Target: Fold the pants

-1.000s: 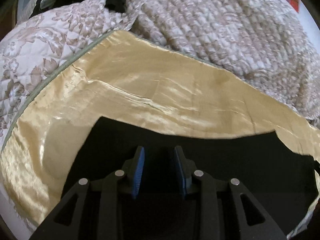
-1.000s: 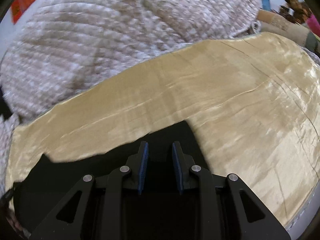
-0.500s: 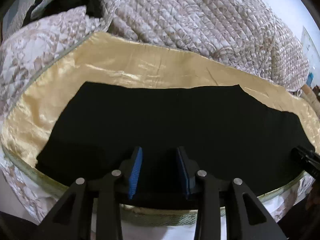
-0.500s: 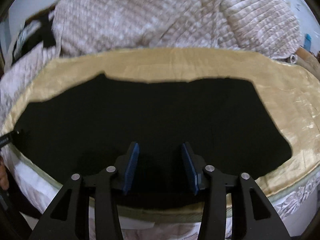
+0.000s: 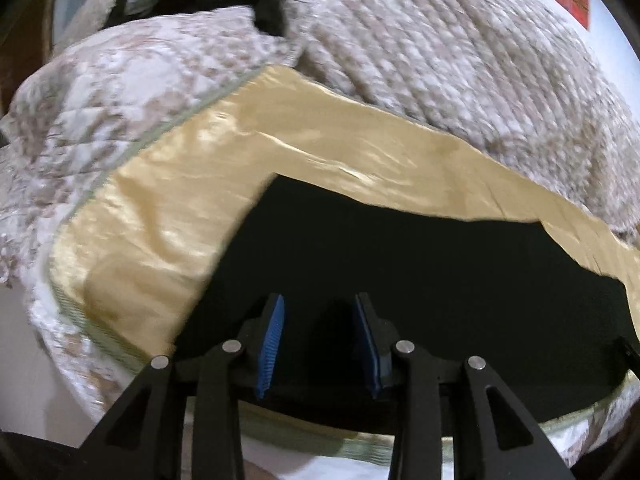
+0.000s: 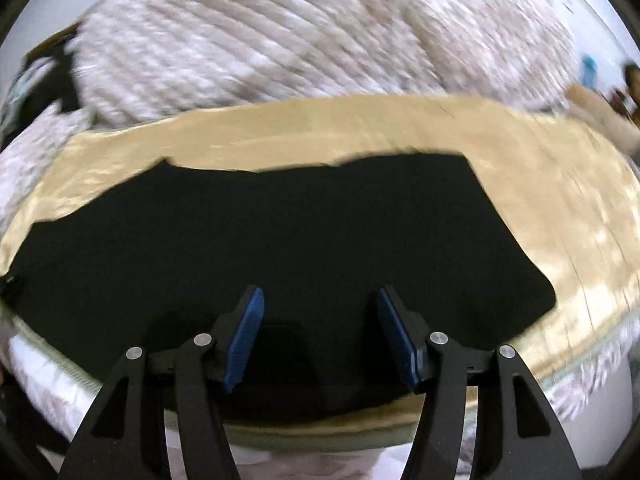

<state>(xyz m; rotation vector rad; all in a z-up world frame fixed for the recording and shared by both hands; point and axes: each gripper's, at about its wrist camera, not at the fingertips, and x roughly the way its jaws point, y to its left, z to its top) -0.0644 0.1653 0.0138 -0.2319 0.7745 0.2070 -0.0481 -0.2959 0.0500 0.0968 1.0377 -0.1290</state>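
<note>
The left tongs [image 5: 319, 340] hung parted above the near edge of the black pants [image 5: 420, 272], nothing between the blue pads [image 5: 272, 340]. The right tongs [image 6: 320, 334] were spreading wider, also empty, over the same garment [image 6: 300, 232]. The pants lay flat on a gold satin sheet [image 5: 152, 216] near the bed's front edge. Beyond it, a quilted floral bedspread [image 5: 460, 72] lay heaped.

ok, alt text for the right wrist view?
Black pants lie flat on a gold sheet, with a quilt bunched behind. The right gripper is above them, jaws opening, nothing between them; the picture is blurred.
</note>
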